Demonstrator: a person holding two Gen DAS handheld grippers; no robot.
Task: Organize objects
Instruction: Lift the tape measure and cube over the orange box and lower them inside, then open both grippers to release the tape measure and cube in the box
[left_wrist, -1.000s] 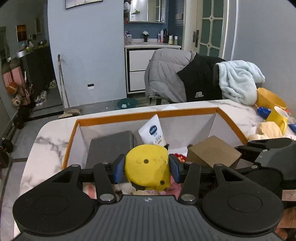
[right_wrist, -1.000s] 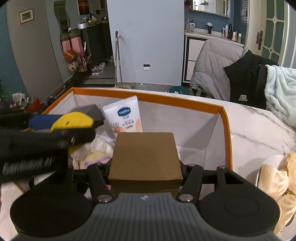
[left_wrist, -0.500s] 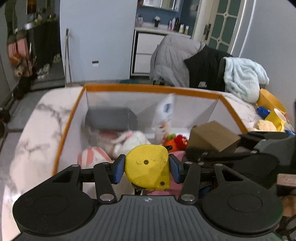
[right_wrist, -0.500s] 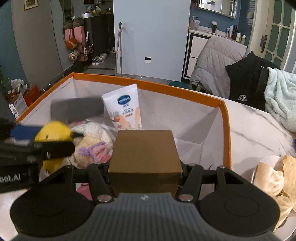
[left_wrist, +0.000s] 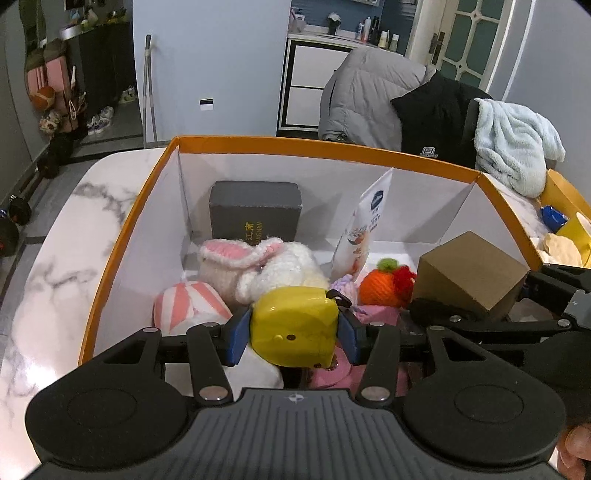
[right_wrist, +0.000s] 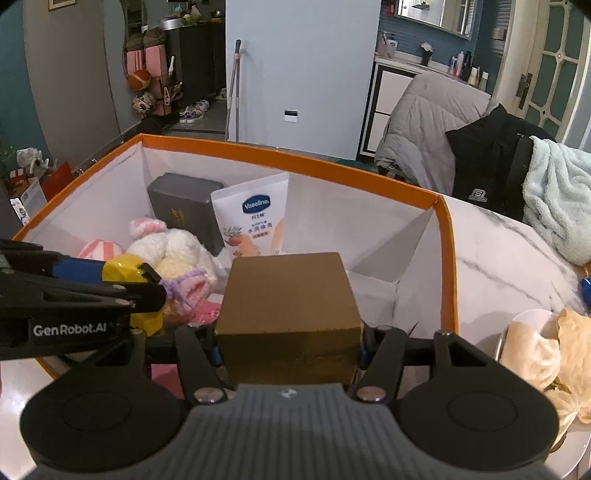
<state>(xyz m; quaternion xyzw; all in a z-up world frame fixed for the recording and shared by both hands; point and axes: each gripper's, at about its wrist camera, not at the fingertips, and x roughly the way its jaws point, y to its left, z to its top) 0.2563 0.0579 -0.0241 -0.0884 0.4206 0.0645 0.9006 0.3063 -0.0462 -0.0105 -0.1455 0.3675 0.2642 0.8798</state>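
Low centre of left view: left tool (left_wrist: 293, 328) clamped on yellow tape measure (left_wrist: 295, 326), held above toys inside orange-rimmed box (left_wrist: 314, 147). Low centre of right view: right tool (right_wrist: 290, 347) gripped brown cardboard box (right_wrist: 290, 317), over box's near right part. Box sat on marble worktop (left_wrist: 66, 229); grey case (left_wrist: 255, 214), lotion tube (right_wrist: 255, 218), knitted bunny (left_wrist: 266, 266) already inside. Step judged: placing both items. Next move likely calls for lowering each into free spot, bare floor at right of box (right_wrist: 373, 291) suiting cardboard box, then opening tools.

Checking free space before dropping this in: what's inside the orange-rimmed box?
Orange-rimmed box holds a dark box, Vaseline tube, knitted toys; its near floor is hidden by both grippers.
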